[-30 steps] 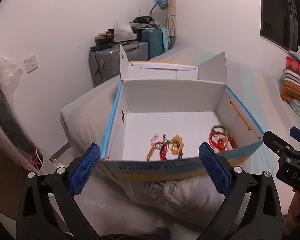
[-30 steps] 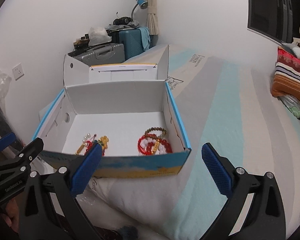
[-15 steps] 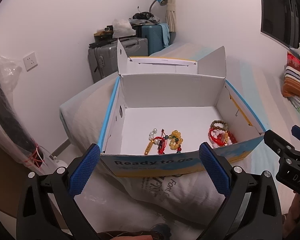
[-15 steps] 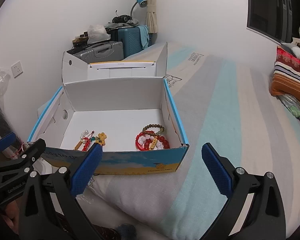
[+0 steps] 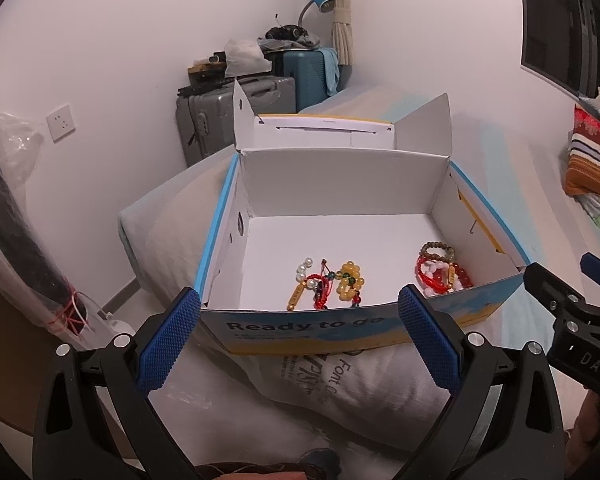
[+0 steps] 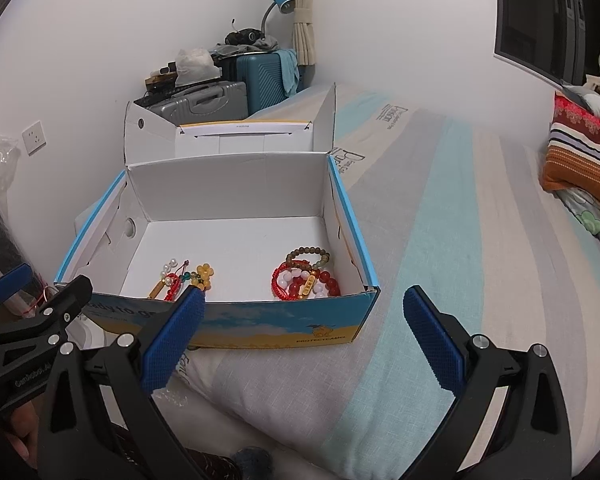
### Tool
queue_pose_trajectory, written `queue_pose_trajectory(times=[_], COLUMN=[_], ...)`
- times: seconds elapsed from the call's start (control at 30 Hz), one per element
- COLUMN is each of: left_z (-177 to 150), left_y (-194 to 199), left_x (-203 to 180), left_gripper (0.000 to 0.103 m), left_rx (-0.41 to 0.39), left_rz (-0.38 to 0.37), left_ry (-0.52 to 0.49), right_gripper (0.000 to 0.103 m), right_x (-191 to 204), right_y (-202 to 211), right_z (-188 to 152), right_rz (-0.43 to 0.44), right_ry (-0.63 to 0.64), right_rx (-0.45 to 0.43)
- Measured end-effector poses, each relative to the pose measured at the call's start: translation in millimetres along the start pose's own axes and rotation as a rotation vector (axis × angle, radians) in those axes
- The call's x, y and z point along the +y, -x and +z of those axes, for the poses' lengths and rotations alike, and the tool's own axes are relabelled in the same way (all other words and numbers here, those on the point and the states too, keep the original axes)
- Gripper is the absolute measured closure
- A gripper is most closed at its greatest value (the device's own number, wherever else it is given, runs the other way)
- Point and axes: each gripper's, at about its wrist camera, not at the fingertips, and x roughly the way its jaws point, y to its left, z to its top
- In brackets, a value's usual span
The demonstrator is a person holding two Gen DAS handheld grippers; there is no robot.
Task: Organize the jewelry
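Striped bed (image 6: 460,216) underneath, and on it the open shoebox (image 5: 300,330), lid flapped back. Left gripper (image 5: 300,338) hangs wide at the box's near wall, gripping nothing; right gripper (image 6: 300,330) is just as wide and empty. Inside, 2 jewelry heaps: red bead bracelets (image 6: 306,276) by the right wall, a yellow-bead tangle (image 5: 332,286) mid-floor, apart.

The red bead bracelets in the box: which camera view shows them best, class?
Right wrist view: the red bead bracelets lie unobstructed inside the box. In the left wrist view they sit partly behind the front wall.
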Motion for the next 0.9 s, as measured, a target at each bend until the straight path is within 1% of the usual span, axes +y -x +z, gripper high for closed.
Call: queue_pose_trajectory(times=[0.27,0.6,0.73,0.9], left_z=[-0.3,0.3,0.8,1.3], left_y=[3.3,5.8,4.9,3.9], left_x=[-2.8,-5.2,-4.9,-6.3], left_gripper=[0.006,0.006,0.006,0.006], left_rx=[-0.011,-0.017,-0.006,-0.011], left_rz=[-0.001,-0.021,-0.03,-0.026], left_ry=[-0.01,-0.017,-0.007,-0.02], right_gripper=[0.007,0.007,0.007,0.007], right_x=[0.9,1.7,1.9,1.9], right_y=[0.1,-1.3,-1.2,-1.3], right_z=[-0.1,-2.0,-1.7,-1.9], right_rz=[0.0,0.001,0.001,0.002], right_ry=[0.001,0.002,0.002,0.002], right_rx=[0.001,0.004,0.003,0.004])
